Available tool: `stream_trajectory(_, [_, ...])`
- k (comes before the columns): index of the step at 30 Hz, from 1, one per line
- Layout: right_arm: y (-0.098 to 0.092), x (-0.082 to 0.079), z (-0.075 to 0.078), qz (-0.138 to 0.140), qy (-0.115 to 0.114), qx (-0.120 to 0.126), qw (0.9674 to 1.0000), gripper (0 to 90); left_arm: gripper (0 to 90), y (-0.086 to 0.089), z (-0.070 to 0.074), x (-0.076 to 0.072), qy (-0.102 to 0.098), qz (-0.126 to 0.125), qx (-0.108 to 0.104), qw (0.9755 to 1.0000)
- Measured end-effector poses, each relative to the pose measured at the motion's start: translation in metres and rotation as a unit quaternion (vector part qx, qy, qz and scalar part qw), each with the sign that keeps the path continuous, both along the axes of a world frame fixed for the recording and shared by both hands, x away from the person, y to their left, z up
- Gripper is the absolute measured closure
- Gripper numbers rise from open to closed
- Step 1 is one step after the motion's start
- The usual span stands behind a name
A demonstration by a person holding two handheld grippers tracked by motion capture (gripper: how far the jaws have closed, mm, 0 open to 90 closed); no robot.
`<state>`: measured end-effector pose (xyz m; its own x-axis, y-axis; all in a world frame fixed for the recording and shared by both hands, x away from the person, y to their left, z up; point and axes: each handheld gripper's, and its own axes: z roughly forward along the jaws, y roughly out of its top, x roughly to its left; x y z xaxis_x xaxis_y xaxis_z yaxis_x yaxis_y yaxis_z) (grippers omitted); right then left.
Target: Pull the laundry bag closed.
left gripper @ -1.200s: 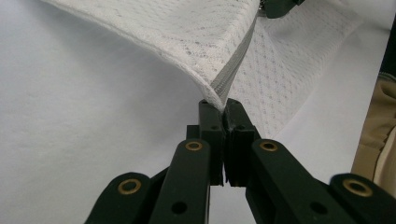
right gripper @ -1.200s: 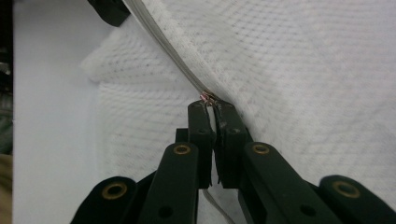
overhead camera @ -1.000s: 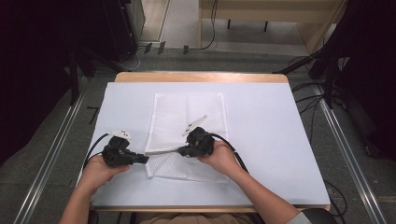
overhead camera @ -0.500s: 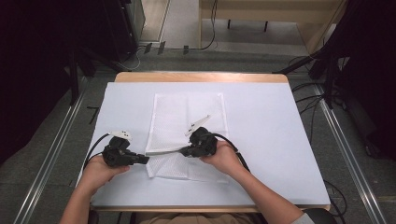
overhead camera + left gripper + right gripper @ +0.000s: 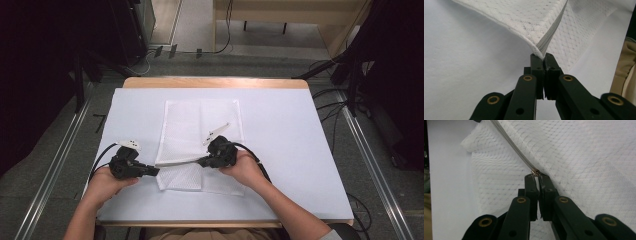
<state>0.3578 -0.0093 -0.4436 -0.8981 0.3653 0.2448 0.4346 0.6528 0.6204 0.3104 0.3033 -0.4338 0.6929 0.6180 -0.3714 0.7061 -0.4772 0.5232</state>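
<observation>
White mesh bag [image 5: 200,130] with a zipper [image 5: 177,161], held from both ends on the white-covered table [image 5: 290,130].

Left gripper [image 5: 541,58] — jaws pressed together on the bag's corner at the zipper's end; right gripper [image 5: 536,176] — jaws closed on the small metal zipper pull [image 5: 535,172]. Between them, the zipper edge is lifted near the table's front, while the bag's far part lies flat.

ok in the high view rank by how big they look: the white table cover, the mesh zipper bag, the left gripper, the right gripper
1. white table cover
2. mesh zipper bag
3. left gripper and right gripper: look alike in size, partly covered by hands, so no ranking.
</observation>
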Motion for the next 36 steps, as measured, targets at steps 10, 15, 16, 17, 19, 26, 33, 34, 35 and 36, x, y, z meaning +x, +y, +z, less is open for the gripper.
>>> stream_trajectory(10, [-0.009, -0.002, 0.001, -0.006, 0.005, 0.000, 1.0000, 88.0, 89.0, 0.001, 0.000, 0.000, 0.003, 0.000, -0.002, 1.0000])
stream_trajectory(15, [-0.013, -0.004, 0.001, -0.005, 0.003, -0.001, 1.0000, 88.1, 88.9, 0.002, 0.000, -0.001, 0.000, 0.004, -0.002, 1.0000])
stream_trajectory(16, [-0.014, -0.004, 0.001, -0.008, 0.001, -0.002, 1.0000, 88.0, 89.0, 0.003, 0.000, -0.001, -0.002, 0.006, 0.000, 1.0000])
stream_trajectory(17, [-0.016, -0.003, 0.001, -0.011, 0.003, -0.001, 0.9999, 88.0, 89.0, 0.004, 0.000, -0.001, 0.001, 0.005, 0.003, 1.0000])
stream_trajectory(19, [-0.020, -0.001, 0.001, -0.015, 0.004, -0.001, 0.9999, 88.0, 88.9, 0.005, 0.000, -0.001, 0.001, 0.007, 0.000, 1.0000])
stream_trajectory(26, [-0.028, -0.003, 0.000, -0.017, 0.008, -0.001, 0.9998, 88.0, 88.9, 0.004, -0.001, -0.002, 0.005, 0.001, -0.002, 1.0000])
stream_trajectory(33, [-0.035, -0.002, 0.000, -0.019, 0.009, -0.002, 0.9998, 88.0, 88.9, 0.005, -0.001, -0.002, 0.001, 0.006, -0.002, 1.0000])
stream_trajectory(34, [-0.036, -0.002, 0.000, -0.020, 0.010, -0.003, 0.9997, 88.0, 88.9, 0.005, -0.001, -0.002, 0.002, 0.006, -0.004, 1.0000])
stream_trajectory(35, [-0.037, -0.003, 0.000, -0.021, 0.011, -0.002, 0.9997, 88.0, 88.9, 0.005, -0.001, -0.002, 0.000, 0.006, -0.001, 1.0000])
stream_trajectory(36, [-0.038, -0.003, 0.000, -0.024, 0.011, -0.002, 0.9997, 88.0, 88.9, 0.005, -0.001, -0.002, 0.001, 0.008, -0.001, 1.0000])
